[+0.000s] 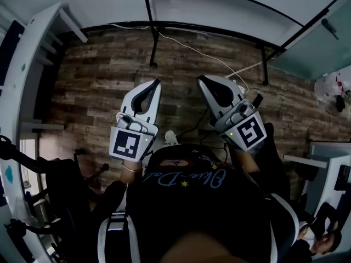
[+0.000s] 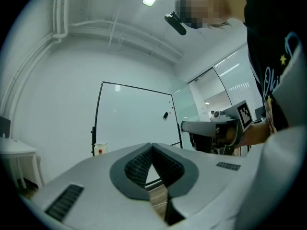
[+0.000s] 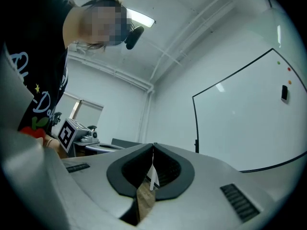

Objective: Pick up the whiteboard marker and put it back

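No whiteboard marker can be made out in any view. A whiteboard (image 1: 230,4) on a black frame stands ahead of me, also seen in the left gripper view as whiteboard (image 2: 134,121) and in the right gripper view as whiteboard (image 3: 249,123). A small dark item (image 3: 284,93) hangs on the board near two coloured dots; it is too small to identify. My left gripper (image 1: 157,83) and right gripper (image 1: 199,79) are held side by side over the wood floor. Both point toward the board, jaws together, nothing between them. Fingertips meet in each gripper view.
The board's black legs (image 1: 153,48) stand on the wood floor (image 1: 109,81), and a white cable (image 1: 208,56) trails across it. A white desk (image 1: 33,64) runs along the left. A glass wall (image 1: 318,43) is at the right. A small white box with a red button (image 2: 99,149) sits by the board's left post.
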`<action>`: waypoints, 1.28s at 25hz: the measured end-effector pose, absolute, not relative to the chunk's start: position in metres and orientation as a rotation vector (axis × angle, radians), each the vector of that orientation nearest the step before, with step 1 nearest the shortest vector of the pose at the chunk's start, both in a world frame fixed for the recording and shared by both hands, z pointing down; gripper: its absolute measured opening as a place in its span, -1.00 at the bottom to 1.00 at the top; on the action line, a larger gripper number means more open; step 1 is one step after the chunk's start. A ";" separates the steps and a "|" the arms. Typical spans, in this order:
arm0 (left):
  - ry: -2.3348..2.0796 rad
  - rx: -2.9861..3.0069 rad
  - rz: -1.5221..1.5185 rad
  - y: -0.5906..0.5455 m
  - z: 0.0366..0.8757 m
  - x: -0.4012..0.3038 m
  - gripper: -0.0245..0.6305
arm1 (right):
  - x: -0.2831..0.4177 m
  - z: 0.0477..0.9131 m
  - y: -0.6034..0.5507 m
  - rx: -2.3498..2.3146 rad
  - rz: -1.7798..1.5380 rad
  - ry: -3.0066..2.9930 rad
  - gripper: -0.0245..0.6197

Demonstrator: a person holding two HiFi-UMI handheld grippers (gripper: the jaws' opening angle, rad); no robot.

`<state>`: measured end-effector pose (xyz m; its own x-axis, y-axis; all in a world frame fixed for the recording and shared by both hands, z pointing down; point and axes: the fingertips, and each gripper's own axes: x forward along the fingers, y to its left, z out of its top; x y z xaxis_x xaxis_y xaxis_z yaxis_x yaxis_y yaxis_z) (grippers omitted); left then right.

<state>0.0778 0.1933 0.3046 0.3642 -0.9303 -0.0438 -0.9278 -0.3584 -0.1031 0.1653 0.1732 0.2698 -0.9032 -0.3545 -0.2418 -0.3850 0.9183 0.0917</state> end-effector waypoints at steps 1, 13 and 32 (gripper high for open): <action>1.714 -2.501 -0.032 0.191 0.305 0.072 -0.96 | 0.160 0.269 0.170 -0.560 0.204 2.857 -0.84; 1.717 -2.533 -0.015 0.170 0.313 0.020 -0.96 | 0.110 0.272 0.145 -0.573 0.216 2.871 -0.85; 1.747 -2.506 -0.030 0.088 0.311 -0.009 -0.96 | 0.084 0.267 0.058 -0.524 0.192 2.811 -0.85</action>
